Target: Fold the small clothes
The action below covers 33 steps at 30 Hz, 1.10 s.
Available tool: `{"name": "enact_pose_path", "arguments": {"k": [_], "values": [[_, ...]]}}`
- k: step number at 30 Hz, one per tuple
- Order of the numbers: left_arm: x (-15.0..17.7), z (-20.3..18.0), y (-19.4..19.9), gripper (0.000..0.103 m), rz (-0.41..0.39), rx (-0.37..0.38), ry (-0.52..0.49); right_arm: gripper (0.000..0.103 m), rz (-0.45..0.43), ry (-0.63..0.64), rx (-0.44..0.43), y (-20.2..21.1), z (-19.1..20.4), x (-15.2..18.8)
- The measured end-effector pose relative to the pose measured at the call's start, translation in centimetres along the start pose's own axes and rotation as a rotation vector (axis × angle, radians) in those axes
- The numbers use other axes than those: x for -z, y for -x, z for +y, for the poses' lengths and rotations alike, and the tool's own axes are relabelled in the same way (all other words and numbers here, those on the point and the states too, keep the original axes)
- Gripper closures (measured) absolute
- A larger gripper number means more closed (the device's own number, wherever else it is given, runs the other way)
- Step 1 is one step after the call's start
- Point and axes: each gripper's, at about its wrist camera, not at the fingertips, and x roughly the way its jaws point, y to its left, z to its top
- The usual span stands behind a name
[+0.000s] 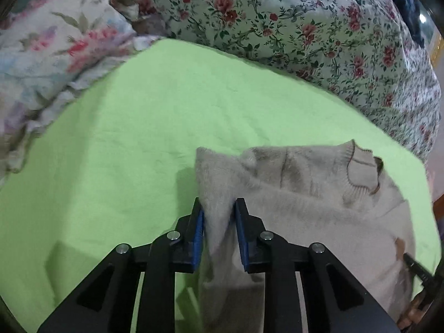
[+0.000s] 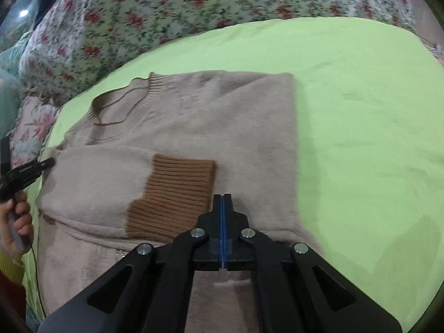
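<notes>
In the left wrist view, the left gripper (image 1: 218, 208) pinches a raised ridge of the beige sweater (image 1: 319, 208), which lies at the near right part of the green sheet (image 1: 138, 138), collar toward the floral bedding (image 1: 305, 27). To fold well, it should keep that side edge taut, carry it low across the body, and lay it square. In the right wrist view, the right gripper (image 2: 222, 198) is clenched with nothing between its pads, tips just beside the brown ribbed cuff (image 2: 177, 194) folded onto the chest; pressing there would likely anchor the cloth against sliding.
</notes>
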Motion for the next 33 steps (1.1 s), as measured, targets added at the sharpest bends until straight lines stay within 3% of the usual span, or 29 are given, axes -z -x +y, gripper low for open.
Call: {"name": "enact_pose_path", "arguments": {"k": [4,8,9,10,12,23,33], "values": [[2.1,0.9,2.4,0.062,0.011,-0.001,0.024,0.102,0.016,-0.119,-0.136,1.4,-1.2,0.1],[5.6,1.9,6.6,0.046,-0.006,0.046,0.032,0.094,-0.008,-0.105,-0.172,4.7,-0.4,1.3],[7.0,2.0,8.0,0.042,-0.008,0.057,0.024,0.081,-0.01,-0.107,-0.182,5.3,-0.2,1.7],[8.3,2.2,9.0,0.039,-0.011,0.066,0.021,0.061,-0.011,-0.111,-0.191,6.1,-0.1,2.3],[11.0,2.6,11.1,0.034,-0.012,0.095,0.019,0.047,-0.017,-0.108,-0.203,7.5,0.0,3.5],[24.6,4.5,16.6,0.027,0.09,0.183,0.06,0.047,-0.013,-0.081,-0.252,13.8,-1.6,11.6],[31.5,3.3,19.9,0.023,0.134,0.277,0.01,0.046,0.032,-0.069,-0.293,17.7,-5.4,17.9]]}}
